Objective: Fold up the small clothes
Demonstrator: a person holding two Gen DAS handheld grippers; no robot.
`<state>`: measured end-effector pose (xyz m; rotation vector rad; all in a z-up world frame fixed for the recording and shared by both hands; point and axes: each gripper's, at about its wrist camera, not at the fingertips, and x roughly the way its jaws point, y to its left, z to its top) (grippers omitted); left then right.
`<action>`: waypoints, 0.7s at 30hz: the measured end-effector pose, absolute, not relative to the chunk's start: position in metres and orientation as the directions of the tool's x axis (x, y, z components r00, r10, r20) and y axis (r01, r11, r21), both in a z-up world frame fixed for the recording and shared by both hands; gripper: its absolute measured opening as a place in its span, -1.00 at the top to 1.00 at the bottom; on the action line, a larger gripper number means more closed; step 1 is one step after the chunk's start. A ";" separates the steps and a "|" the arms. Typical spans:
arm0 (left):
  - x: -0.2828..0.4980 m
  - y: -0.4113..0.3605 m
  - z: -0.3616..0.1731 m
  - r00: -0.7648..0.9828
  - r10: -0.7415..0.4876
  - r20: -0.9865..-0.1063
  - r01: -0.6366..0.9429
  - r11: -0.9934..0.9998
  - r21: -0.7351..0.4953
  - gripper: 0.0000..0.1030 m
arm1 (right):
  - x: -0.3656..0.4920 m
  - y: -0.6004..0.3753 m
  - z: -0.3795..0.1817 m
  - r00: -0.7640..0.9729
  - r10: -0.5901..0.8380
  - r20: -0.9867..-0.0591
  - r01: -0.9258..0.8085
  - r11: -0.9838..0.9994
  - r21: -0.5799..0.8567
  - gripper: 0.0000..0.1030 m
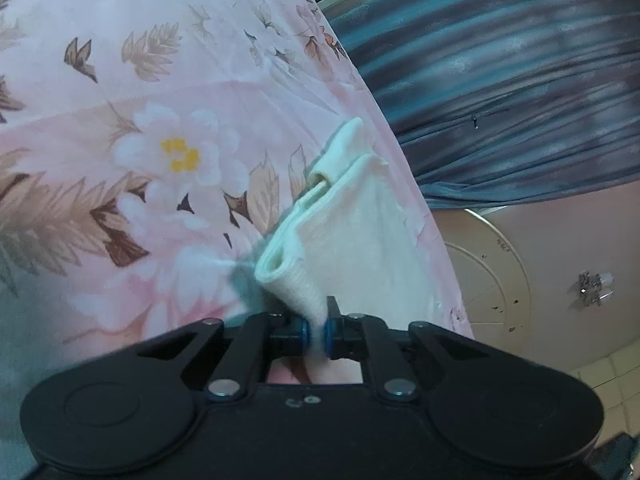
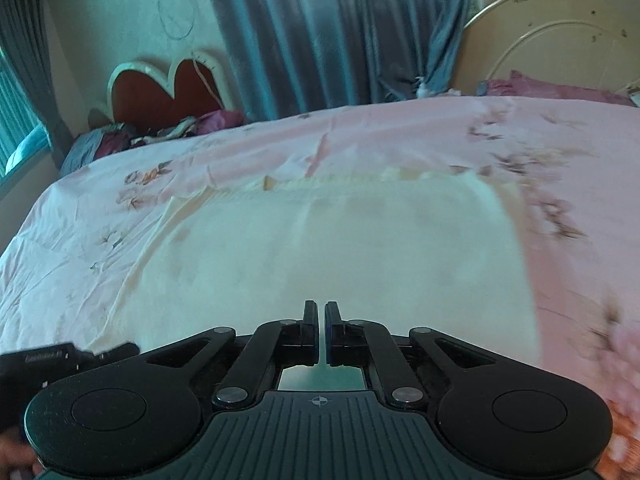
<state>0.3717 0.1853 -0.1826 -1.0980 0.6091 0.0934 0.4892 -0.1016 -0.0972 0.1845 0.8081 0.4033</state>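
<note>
Two grippers work over one small cream-white knitted garment (image 2: 320, 248) spread on the pink floral bedsheet (image 2: 400, 136), close to the bed's near edge. Nearest, the left gripper (image 1: 315, 330) has its blue-tipped tongs clamped on a bunched fold of the cloth, lifting that side into a ridge so the rolled hem stands up off the sheet. The right gripper (image 2: 319, 332) hovers low over the garment's near hem with its tongs pressed together and nothing visibly between them; whether the tips touch the knit cannot be told. Further off, the garment's far hem lies flat and straight, well short of the bed's far edge, where the heart-shaped red headboard (image 2: 168, 92) and grey-blue curtains (image 2: 320, 32) stand.

The step in hand looks like carrying one side over the other. It should go best with the pinch kept firm, the lifted side carried low across, and its hem laid level with the far hem before release, while the right tongs pin the flat part against sliding.
</note>
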 end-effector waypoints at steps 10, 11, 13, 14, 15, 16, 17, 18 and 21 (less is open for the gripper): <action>0.379 0.186 -0.184 0.853 -0.196 -0.483 -0.358 0.454 -0.816 0.77 | 0.523 -0.067 -0.127 0.579 0.403 -0.709 -0.289 0.914 0.285 0.95; 0.380 0.187 -0.184 0.852 -0.202 -0.482 -0.355 0.453 -0.818 0.80 | 0.524 -0.067 -0.131 0.579 0.404 -0.708 -0.288 0.914 0.285 0.97; 0.379 0.187 -0.179 0.849 -0.194 -0.492 -0.360 0.470 -0.806 0.85 | 0.524 -0.068 -0.130 0.581 0.405 -0.706 -0.288 0.914 0.287 0.98; 0.374 0.185 -0.174 0.851 -0.174 -0.496 -0.369 0.475 -0.799 0.86 | 0.523 -0.070 -0.128 0.582 0.406 -0.705 -0.288 0.913 0.289 0.98; 0.371 0.183 -0.171 0.851 -0.167 -0.497 -0.367 0.487 -0.792 0.85 | 0.522 -0.072 -0.127 0.581 0.409 -0.703 -0.289 0.912 0.291 0.98; 0.368 0.181 -0.170 0.850 -0.162 -0.501 -0.366 0.502 -0.783 0.83 | 0.523 -0.071 -0.128 0.577 0.411 -0.706 -0.291 0.911 0.292 0.98; 0.365 0.180 -0.170 0.846 -0.144 -0.513 -0.382 0.508 -0.772 0.74 | 0.524 -0.074 -0.131 0.570 0.420 -0.706 -0.291 0.907 0.304 0.98; 0.363 0.180 -0.172 0.847 -0.126 -0.517 -0.394 0.504 -0.769 0.71 | 0.524 -0.076 -0.133 0.568 0.430 -0.702 -0.291 0.903 0.317 0.99; 0.369 0.181 -0.171 0.846 -0.103 -0.523 -0.408 0.507 -0.760 0.69 | 0.524 -0.076 -0.133 0.565 0.441 -0.698 -0.306 0.897 0.319 0.99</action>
